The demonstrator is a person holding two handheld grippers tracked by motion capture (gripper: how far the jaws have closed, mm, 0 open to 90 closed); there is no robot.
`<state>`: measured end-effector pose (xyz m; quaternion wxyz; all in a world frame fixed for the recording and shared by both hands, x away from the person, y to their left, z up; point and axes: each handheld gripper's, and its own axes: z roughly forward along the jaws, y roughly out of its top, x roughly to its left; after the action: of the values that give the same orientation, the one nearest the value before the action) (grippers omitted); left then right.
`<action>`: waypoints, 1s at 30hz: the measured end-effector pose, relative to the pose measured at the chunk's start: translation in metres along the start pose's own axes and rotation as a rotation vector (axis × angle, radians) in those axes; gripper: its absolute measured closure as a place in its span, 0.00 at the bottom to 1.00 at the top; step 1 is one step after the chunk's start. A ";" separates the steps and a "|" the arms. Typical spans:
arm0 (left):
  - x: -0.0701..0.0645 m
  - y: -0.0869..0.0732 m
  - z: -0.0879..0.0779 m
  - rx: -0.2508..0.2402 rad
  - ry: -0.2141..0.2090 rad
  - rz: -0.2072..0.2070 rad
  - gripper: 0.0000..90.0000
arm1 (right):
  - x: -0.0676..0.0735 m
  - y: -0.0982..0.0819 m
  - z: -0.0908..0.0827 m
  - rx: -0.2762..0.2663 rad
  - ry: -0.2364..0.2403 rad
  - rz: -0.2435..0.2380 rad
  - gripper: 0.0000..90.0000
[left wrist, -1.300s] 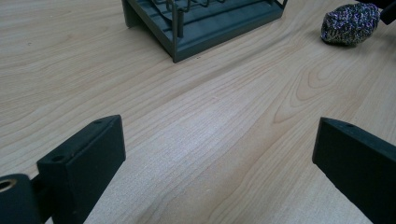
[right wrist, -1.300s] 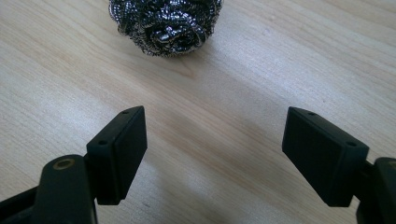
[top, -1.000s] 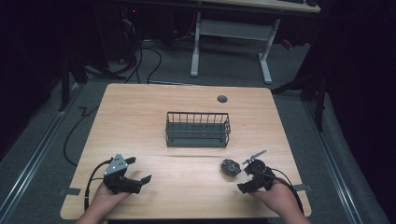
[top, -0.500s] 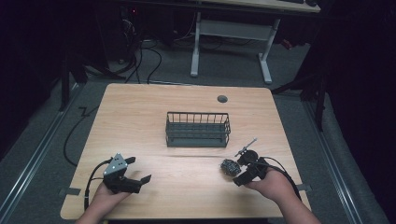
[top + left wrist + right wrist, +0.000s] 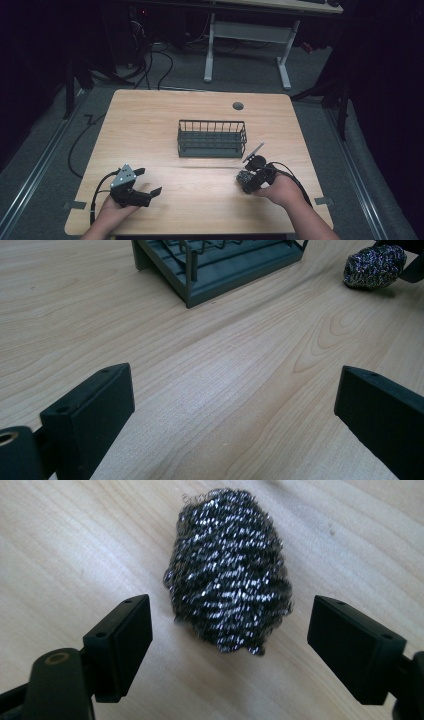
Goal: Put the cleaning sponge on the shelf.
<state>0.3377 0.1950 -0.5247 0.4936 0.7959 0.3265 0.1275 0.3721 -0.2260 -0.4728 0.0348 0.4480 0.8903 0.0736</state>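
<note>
A ball of steel wool point(image 5: 230, 570) lies on the wooden table point(image 5: 165, 120), right of centre near the front. My right gripper point(image 5: 230, 640) is open, its jaws standing on either side of the near end of the steel wool point(image 5: 243, 177) without touching it. In the high view the right gripper point(image 5: 250, 182) sits just behind the scourer. My left gripper point(image 5: 147, 182) is open at the front left, resting low over bare wood. A dark wire basket point(image 5: 212, 138) stands at the table's middle; the left gripper view shows the basket point(image 5: 220, 262) and the steel wool point(image 5: 374, 267) far off.
A round cable hole point(image 5: 238, 106) sits near the table's back edge. Cables trail from both grippers toward the front edge. Beyond the table are a white desk frame point(image 5: 245, 35) and floor cables.
The right gripper has moved left and forward to the steel wool, so its open jaws now straddle it. The left gripper has stayed where it was.
</note>
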 end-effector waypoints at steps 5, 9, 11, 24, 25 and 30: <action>-0.001 0.000 0.000 0.004 -0.006 0.003 0.04 | -0.003 0.006 0.004 -0.003 0.006 0.000 0.28; 0.000 0.000 0.000 0.001 -0.002 0.001 0.04 | -0.003 0.008 0.007 0.006 0.015 -0.008 0.34; 0.000 0.000 0.000 0.002 0.001 0.002 0.04 | -0.002 0.009 0.008 0.009 0.024 -0.008 0.42; 0.000 0.000 0.000 0.002 0.003 0.003 0.04 | -0.004 0.012 -0.022 -0.021 0.017 -0.022 0.46; 0.000 0.000 0.000 0.002 0.003 0.003 0.04 | -0.003 0.013 -0.025 -0.015 0.015 -0.009 0.46; 0.000 0.000 0.000 0.005 0.003 0.004 0.04 | -0.005 0.016 -0.042 -0.023 0.018 -0.016 0.46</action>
<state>0.3374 0.1952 -0.5244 0.4909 0.7976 0.3259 0.1291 0.3829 -0.2248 -0.4290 0.0324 0.4398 0.8932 0.0878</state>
